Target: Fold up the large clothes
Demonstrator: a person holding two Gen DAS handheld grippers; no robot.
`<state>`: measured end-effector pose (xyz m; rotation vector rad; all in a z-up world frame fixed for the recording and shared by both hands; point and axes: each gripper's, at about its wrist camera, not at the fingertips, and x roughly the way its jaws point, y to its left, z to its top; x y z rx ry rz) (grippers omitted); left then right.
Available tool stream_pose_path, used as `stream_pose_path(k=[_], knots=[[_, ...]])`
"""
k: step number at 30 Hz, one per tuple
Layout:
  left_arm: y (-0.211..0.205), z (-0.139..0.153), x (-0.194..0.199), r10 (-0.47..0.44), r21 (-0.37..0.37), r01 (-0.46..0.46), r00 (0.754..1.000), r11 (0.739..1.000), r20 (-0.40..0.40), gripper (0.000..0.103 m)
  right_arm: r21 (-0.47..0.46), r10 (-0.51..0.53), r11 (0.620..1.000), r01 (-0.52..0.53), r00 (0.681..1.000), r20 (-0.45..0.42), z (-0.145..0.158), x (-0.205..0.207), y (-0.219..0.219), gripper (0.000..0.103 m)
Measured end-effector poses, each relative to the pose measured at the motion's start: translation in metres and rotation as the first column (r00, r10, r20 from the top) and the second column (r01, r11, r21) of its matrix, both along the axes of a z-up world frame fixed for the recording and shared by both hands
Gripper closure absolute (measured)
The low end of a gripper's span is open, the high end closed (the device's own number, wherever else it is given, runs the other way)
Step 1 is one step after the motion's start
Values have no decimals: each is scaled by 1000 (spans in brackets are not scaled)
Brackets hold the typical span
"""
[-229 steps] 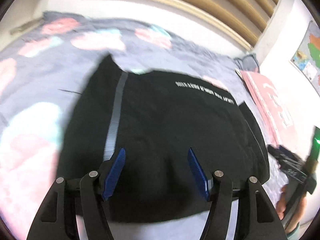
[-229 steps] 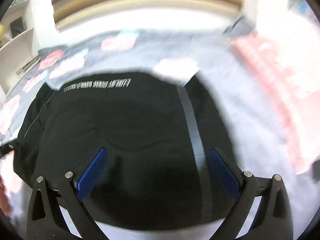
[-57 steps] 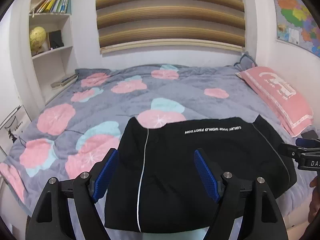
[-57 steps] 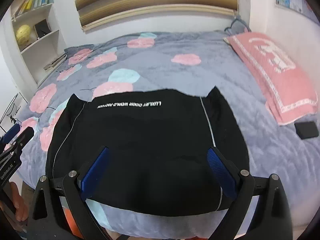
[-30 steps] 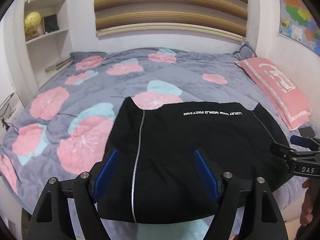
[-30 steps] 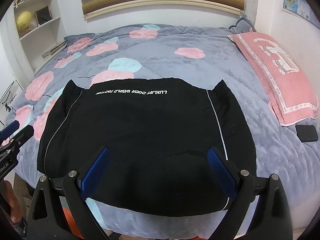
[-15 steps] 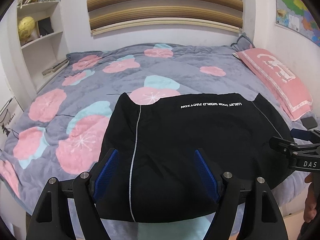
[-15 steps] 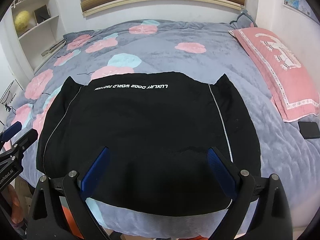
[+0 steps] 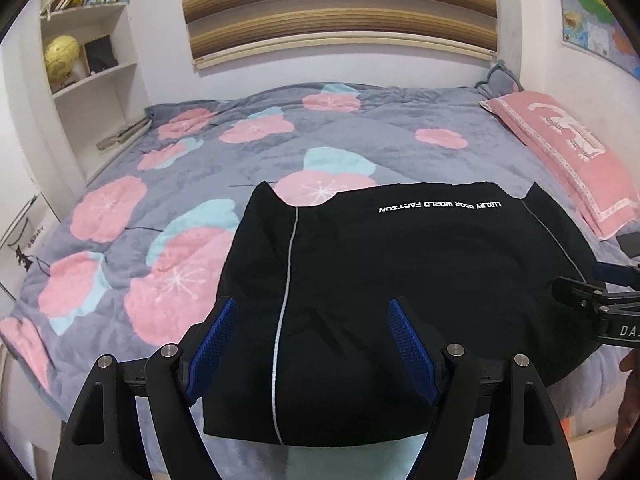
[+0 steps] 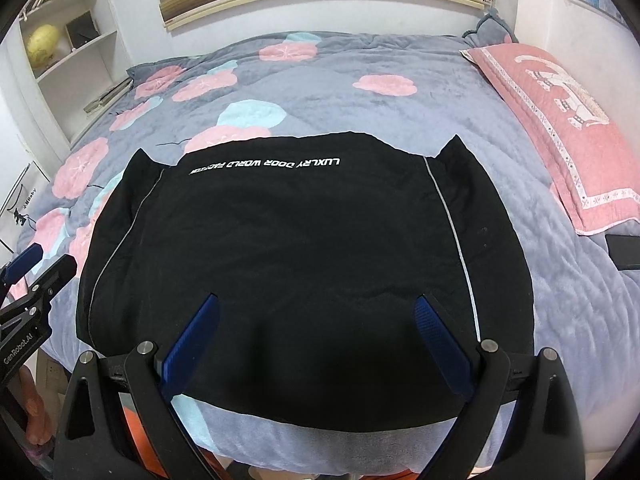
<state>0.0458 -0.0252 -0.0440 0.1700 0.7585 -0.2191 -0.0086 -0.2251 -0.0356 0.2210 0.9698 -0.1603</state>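
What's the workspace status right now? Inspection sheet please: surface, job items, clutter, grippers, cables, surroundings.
Surface: bed with grey floral quilt, lightly rumpled.
Job's things: black garment lying flat near the front edge, white lettering at its far side, thin pale stripes down both sides.
Clutter: pink pillow on the right; dark flat device beside it.
Grippers: left gripper and right gripper both open, above the garment's near part, holding nothing.
Cables: nothing seen.
Surroundings: shelf with globe, striped blind, wall map.
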Motion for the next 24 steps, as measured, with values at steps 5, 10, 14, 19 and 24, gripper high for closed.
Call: stream_pose_path(k=[5, 10, 14, 19, 24], knots=[[2, -1, 2, 5, -3, -5, 1000, 1000, -2, 24, 5, -5, 1000, 5, 1000, -6, -3, 2, -1, 4], [2, -1, 2, -3, -1, 3, 1000, 1000, -4, 24, 4, -4, 1000, 4, 1000, -10, -5, 4, 0, 4], [1, -3, 5, -15, -6, 15, 1000, 1000, -8, 24, 2, -4, 1000, 4, 1000, -15, -6, 5, 1, 4], [0, -7, 13, 4, 21, -5, 1000, 1000, 2, 24, 4, -6, 1000, 6, 1000, -25, -11, 10, -1, 4], [-1, -7, 15, 30, 53, -35, 996, 998, 89, 24, 2, -11, 1000, 11, 999, -35, -16, 17, -5, 4]])
